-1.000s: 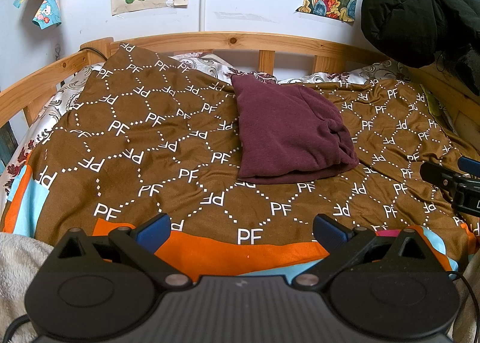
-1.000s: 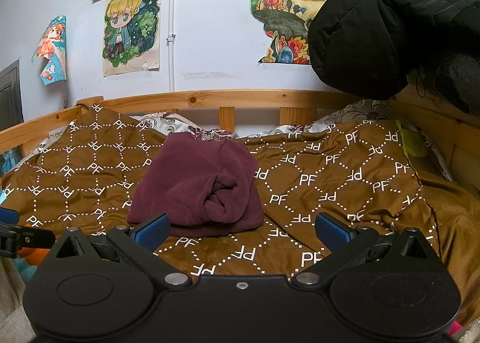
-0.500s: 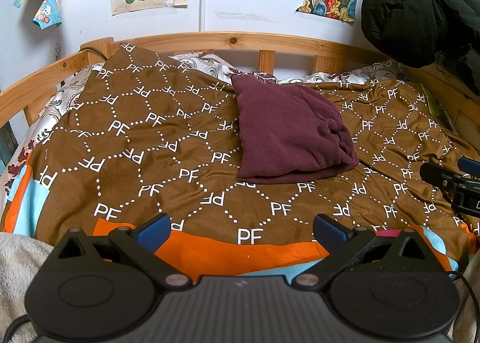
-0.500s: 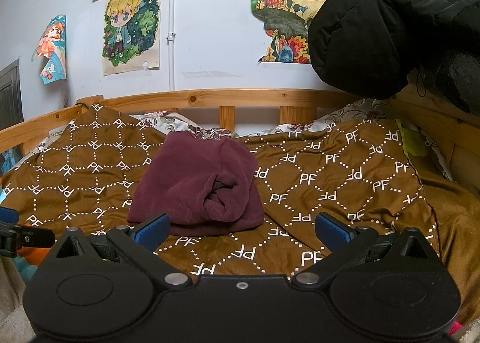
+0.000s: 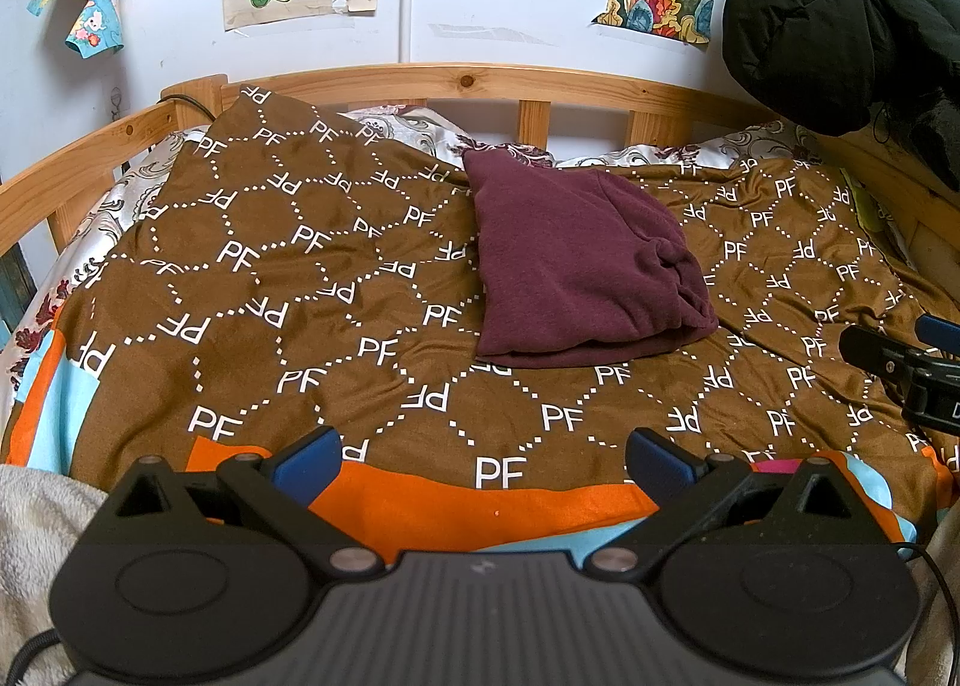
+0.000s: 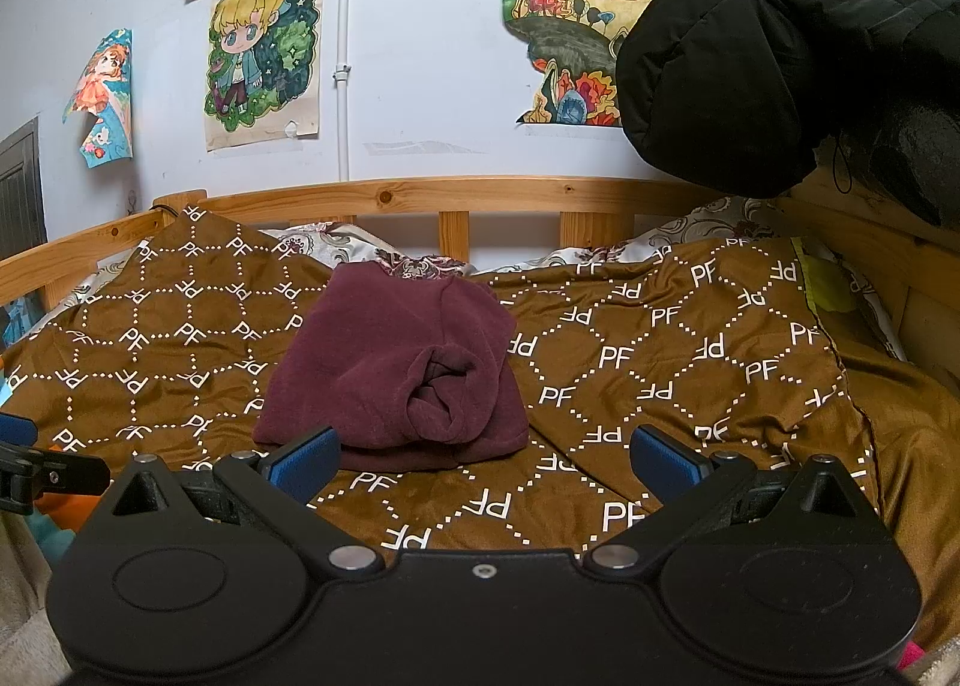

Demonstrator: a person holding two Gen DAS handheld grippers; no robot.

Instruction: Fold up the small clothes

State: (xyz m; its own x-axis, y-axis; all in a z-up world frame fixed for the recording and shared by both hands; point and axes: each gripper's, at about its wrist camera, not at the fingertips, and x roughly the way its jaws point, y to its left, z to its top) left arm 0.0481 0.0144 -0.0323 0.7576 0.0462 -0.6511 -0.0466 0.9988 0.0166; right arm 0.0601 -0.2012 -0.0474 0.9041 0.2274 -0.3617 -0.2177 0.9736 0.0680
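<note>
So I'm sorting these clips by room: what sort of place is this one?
Most likely a bedroom, perhaps a child's. A wooden bed frame holds a brown "PF" patterned blanket with a folded maroon garment on it, and hand-coloured cartoon drawings are stuck to the wall.

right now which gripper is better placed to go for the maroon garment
Right, probably. The right gripper is open with the maroon garment just beyond its fingertips; the left gripper, also open, has more bedspread to cross.

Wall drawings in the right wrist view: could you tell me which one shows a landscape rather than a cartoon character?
The landscape drawing, beside the black jacket: it shows hills and a house.
</note>
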